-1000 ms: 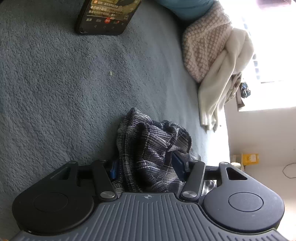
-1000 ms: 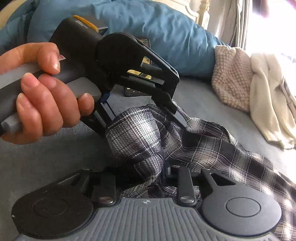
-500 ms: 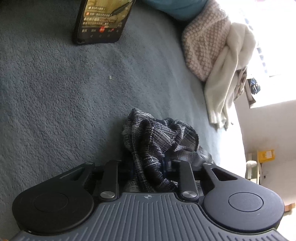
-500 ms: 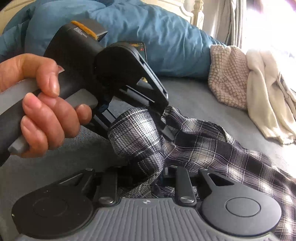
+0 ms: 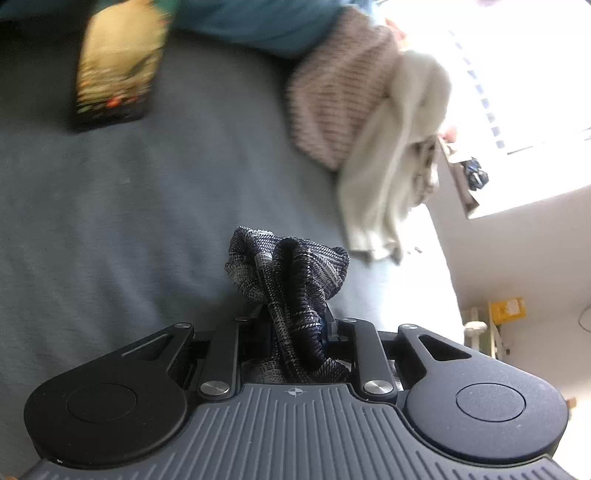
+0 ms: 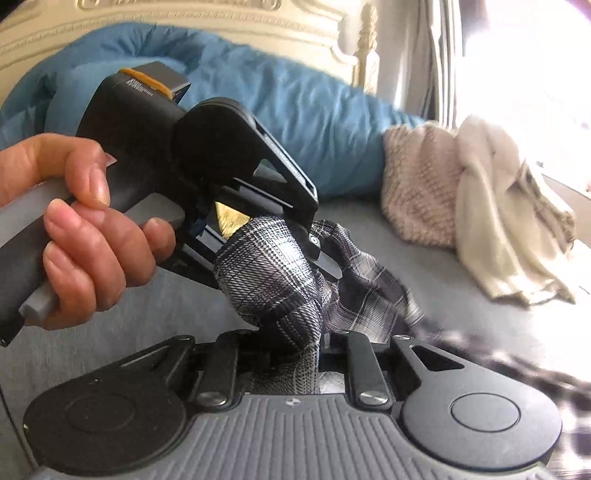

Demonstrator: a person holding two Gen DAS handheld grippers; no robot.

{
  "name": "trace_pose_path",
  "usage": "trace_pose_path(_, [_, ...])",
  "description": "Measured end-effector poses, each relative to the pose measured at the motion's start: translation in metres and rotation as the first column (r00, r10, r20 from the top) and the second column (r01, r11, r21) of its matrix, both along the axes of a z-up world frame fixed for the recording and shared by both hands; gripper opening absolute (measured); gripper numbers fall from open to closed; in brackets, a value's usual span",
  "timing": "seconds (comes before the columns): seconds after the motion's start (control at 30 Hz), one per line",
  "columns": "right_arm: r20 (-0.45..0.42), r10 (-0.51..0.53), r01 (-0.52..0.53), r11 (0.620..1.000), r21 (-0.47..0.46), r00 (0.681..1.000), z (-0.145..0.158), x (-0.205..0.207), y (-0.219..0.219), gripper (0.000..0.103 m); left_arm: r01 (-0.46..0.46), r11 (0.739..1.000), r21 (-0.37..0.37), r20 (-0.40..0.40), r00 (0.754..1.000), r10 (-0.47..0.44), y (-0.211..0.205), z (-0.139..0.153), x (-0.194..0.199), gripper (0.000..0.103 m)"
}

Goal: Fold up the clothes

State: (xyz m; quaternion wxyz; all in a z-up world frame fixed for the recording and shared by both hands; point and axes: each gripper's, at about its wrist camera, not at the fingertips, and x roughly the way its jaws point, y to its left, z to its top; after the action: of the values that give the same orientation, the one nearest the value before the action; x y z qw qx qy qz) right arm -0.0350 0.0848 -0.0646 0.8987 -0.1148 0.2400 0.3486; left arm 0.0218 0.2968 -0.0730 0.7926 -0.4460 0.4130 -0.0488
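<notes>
A dark plaid shirt (image 5: pixel 288 266) is bunched up between the fingers of my left gripper (image 5: pixel 291 321), whose jaws are closing on the fabric. The bunch hangs clear above the grey bed cover (image 5: pixel 110 221). In the right wrist view the same plaid shirt (image 6: pixel 266 273) runs into my right gripper (image 6: pixel 295 336). Those jaws are closing too, and they pinch a fold. The rest of the shirt trails off to the right, blurred. A hand (image 6: pixel 92 236) holds the left gripper (image 6: pixel 299 243) just beyond, close to the right one. The cloth hides both grippers' fingertips.
A phone (image 5: pixel 114 70) with a lit screen lies far left on the bed. A beige knitted piece (image 5: pixel 336 99) and a cream garment (image 5: pixel 391 155) are heaped at the right edge by the window. A blue duvet (image 6: pixel 295 110) lies against the cream headboard (image 6: pixel 184 22).
The left jaws have narrowed from wide apart to a tight pinch on the shirt. Both grippers have risen, lifting the bunched fabric off the bed cover.
</notes>
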Motion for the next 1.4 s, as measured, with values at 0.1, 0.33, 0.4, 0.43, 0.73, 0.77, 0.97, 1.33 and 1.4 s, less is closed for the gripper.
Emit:
trace_pose_path(0.1, [0.028, -0.032, 0.032, 0.999, 0.026, 0.999, 0.015, 0.002, -0.017, 0.019, 0.031, 0.999, 0.013, 0.035, 0.999, -0.031, -0.022, 0.019, 0.008, 0.02])
trace_pose_path(0.33, [0.082, -0.135, 0.129, 0.989, 0.077, 0.987, 0.048, 0.007, -0.075, 0.019, 0.136, 0.991, 0.017, 0.089, 0.987, -0.137, -0.094, 0.05, 0.039, 0.019])
trace_pose_path(0.4, [0.096, -0.179, 0.17, 0.981, 0.089, 0.979, 0.055, 0.01, -0.097, 0.019, 0.176, 0.984, 0.022, 0.096, 0.979, -0.178, -0.121, 0.058, 0.051, 0.019])
trace_pose_path(0.43, [0.103, -0.203, 0.193, 0.977, 0.092, 0.974, 0.057, 0.011, -0.109, 0.019, 0.2, 0.979, 0.03, 0.098, 0.974, -0.202, -0.137, 0.06, 0.058, 0.019])
trace_pose_path(0.73, [0.093, -0.473, 0.456, 0.876, 0.153, 0.876, 0.062, 0.027, -0.235, 0.018, 0.43, 0.897, 0.107, 0.049, 0.899, -0.436, -0.309, 0.066, 0.125, 0.019])
trace_pose_path(0.77, [0.086, -0.502, 0.486, 0.86, 0.158, 0.86, 0.06, 0.026, -0.251, 0.018, 0.452, 0.885, 0.111, 0.044, 0.887, -0.459, -0.329, 0.064, 0.131, 0.019])
trace_pose_path(0.97, [0.043, -0.665, 0.649, 0.738, 0.185, 0.745, 0.053, 0.045, -0.346, 0.018, 0.572, 0.808, 0.14, 0.022, 0.814, -0.58, -0.455, 0.051, 0.16, 0.019])
trace_pose_path(1.33, [-0.053, -0.833, 0.822, 0.53, 0.208, 0.55, 0.024, 0.067, -0.501, 0.017, 0.704, 0.686, 0.184, -0.025, 0.701, -0.713, -0.643, 0.018, 0.185, 0.019])
trace_pose_path(1.4, [-0.07, -0.852, 0.842, 0.496, 0.213, 0.519, 0.019, 0.072, -0.523, 0.017, 0.713, 0.676, 0.188, -0.032, 0.692, -0.721, -0.669, 0.014, 0.189, 0.019])
